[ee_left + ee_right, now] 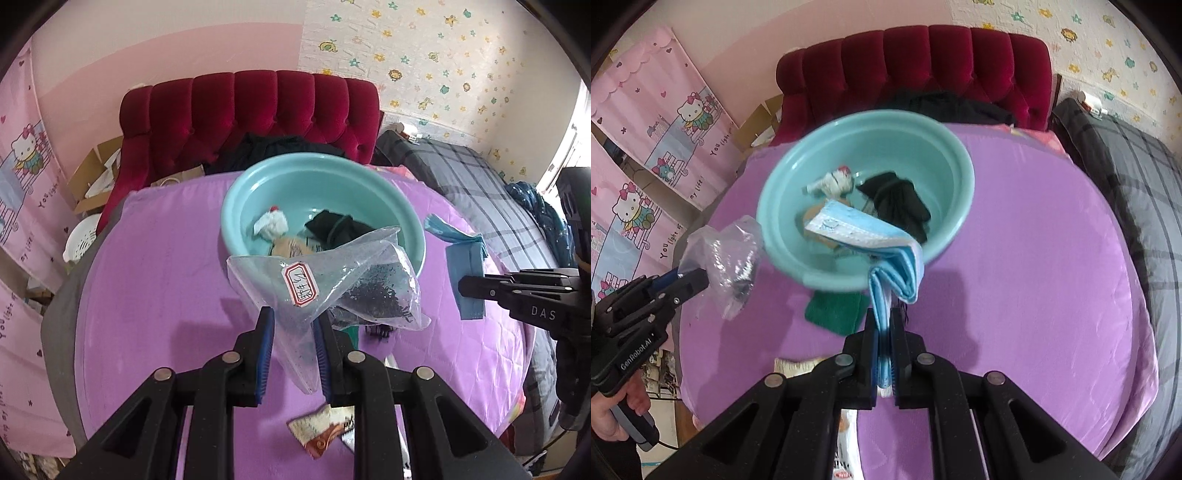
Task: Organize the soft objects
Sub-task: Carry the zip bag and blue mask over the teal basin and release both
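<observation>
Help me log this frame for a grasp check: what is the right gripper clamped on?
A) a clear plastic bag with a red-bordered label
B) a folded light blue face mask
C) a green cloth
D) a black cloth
B: in the right wrist view the right gripper has its jaws closed on the folded light blue face mask, while the clear plastic bag is in the left gripper.

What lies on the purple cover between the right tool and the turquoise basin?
In the right wrist view, a folded green cloth lies on the purple quilted cover, between the right tool and the turquoise plastic basin.
</observation>
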Motion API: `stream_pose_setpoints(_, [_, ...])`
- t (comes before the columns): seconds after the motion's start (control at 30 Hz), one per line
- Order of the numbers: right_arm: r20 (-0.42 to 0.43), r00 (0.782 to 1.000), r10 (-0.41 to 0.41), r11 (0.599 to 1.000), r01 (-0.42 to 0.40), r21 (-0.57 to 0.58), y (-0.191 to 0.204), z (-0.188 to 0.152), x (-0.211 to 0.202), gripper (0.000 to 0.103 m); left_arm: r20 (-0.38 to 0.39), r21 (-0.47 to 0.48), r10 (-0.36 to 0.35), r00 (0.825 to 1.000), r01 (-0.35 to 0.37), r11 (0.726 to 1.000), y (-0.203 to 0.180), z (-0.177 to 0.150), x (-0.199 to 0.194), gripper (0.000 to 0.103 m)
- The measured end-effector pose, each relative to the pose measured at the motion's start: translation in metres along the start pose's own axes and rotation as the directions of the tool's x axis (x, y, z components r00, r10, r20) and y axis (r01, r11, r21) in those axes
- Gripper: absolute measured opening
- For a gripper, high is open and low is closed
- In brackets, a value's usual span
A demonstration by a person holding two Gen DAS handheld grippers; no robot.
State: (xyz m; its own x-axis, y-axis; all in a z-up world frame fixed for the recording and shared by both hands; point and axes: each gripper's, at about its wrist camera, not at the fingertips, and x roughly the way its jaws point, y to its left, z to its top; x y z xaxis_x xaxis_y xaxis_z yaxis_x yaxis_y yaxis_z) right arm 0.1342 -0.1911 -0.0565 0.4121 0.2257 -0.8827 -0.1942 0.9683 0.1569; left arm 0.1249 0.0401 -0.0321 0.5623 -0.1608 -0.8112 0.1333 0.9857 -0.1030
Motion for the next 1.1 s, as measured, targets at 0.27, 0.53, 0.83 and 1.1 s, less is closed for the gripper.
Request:
stream_pose_setpoints(0.27, [0.018, 1.000, -0.001, 1.000, 0.000, 0.001, 0.003, 0.037, 0.009, 0.005, 0.008, 0.019, -0.017, 1.000, 0.017, 1.000, -0.003, 0.031, 0.019, 0.022])
stream_pose_setpoints(0.53, [-0.002, 1.000, 0.008, 1.000, -0.008, 0.018, 0.000, 0.068, 0.033, 0.005, 0.009, 0.042, -0.017, 1.000, 0.017, 0.999, -0.003, 0.058, 0.049, 0.019])
stream_pose_setpoints(0.83, [-0.024, 1.000, -0.012, 0.999, 0.013, 0.030, -0.008, 0.101, 0.066, 0.005, 0.001, 0.051, -0.012, 1.000, 0.012, 0.999, -0.001, 0.079, 0.088, 0.018])
stream_pose_setpoints(1.1, [-0.042, 0.999, -0.016, 0.999, 0.018, 0.046, -0.018, 0.125, 0.102, 0.005, -0.028, 0.061, 0.016, 0.999, -0.014, 0.998, 0.002, 0.092, 0.126, 0.018])
